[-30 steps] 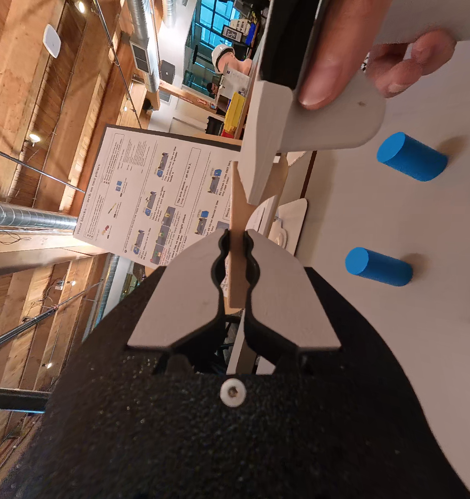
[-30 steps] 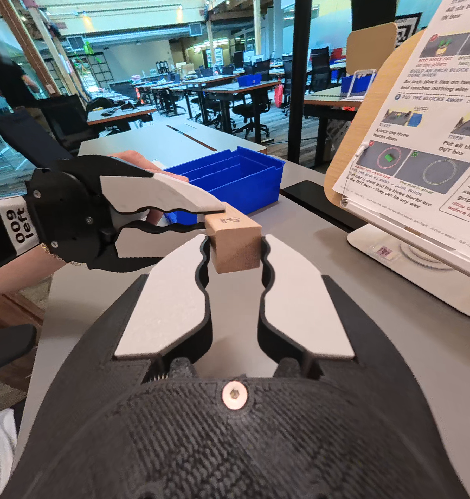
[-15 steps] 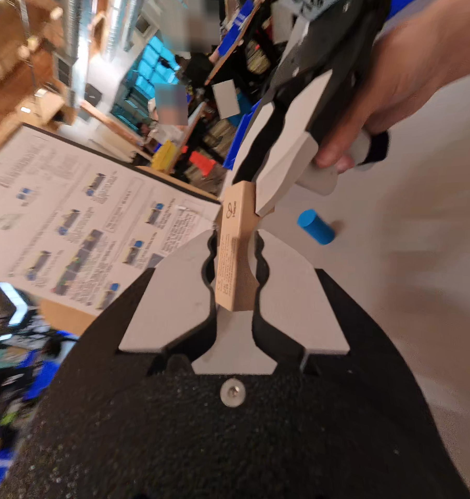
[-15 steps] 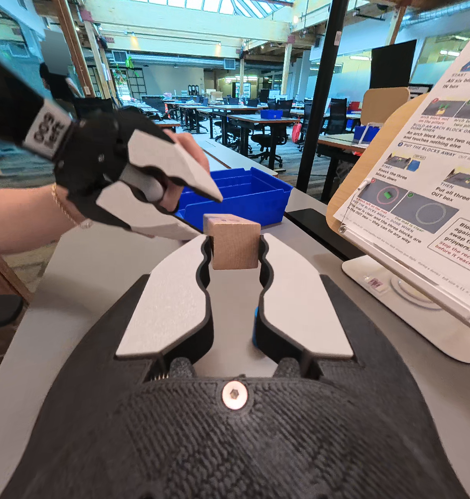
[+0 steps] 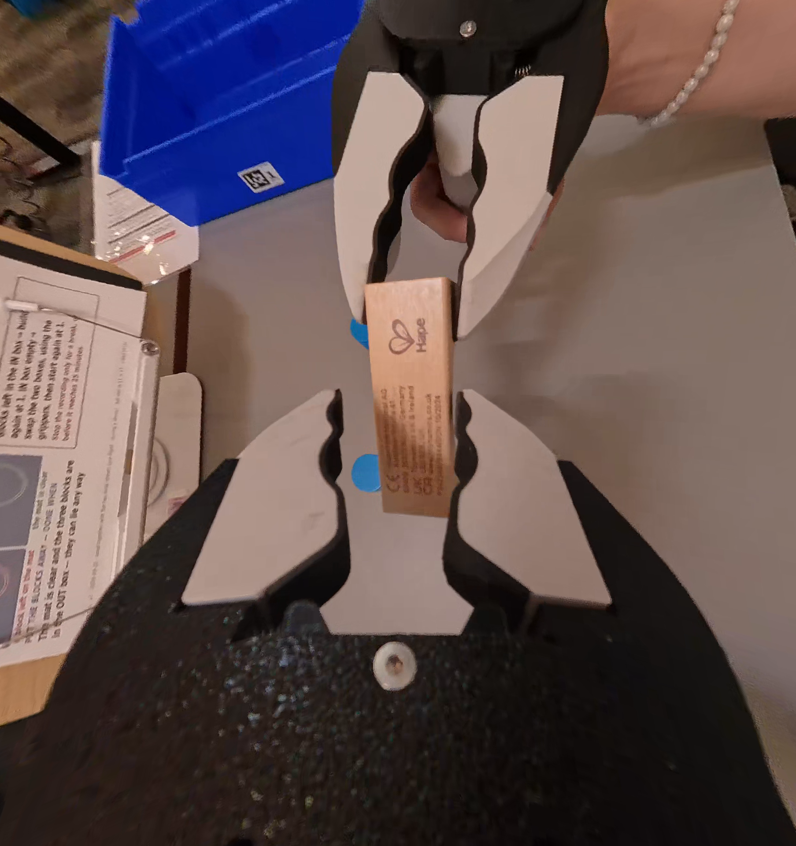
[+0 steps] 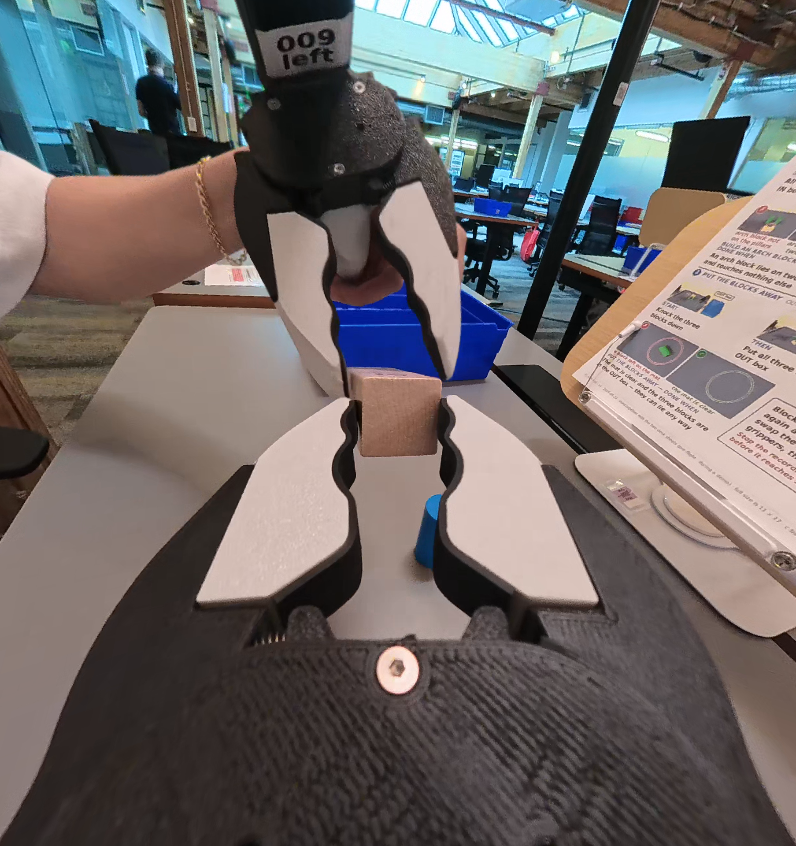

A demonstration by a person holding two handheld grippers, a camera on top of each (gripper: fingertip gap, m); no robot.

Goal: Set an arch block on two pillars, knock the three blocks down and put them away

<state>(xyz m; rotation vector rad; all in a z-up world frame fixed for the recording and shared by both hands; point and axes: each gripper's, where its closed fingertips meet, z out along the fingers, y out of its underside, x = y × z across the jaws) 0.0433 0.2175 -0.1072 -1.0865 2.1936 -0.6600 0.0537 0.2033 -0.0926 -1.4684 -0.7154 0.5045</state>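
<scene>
Your right gripper (image 6: 397, 403) pinches the wooden block's (image 6: 396, 419) end above the grey table (image 6: 167, 403). Your left gripper (image 5: 398, 398), at twelve o'clock from it, has jaws spread around the block's other end, one finger (image 5: 496, 494) touching. Two blue cylinders (image 5: 365, 474) stand below.

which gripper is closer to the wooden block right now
Right. The right gripper is clamped on one end of the wooden block, touching it on both sides. The left gripper is open and straddles the block from above, with a gap on one side.
</scene>
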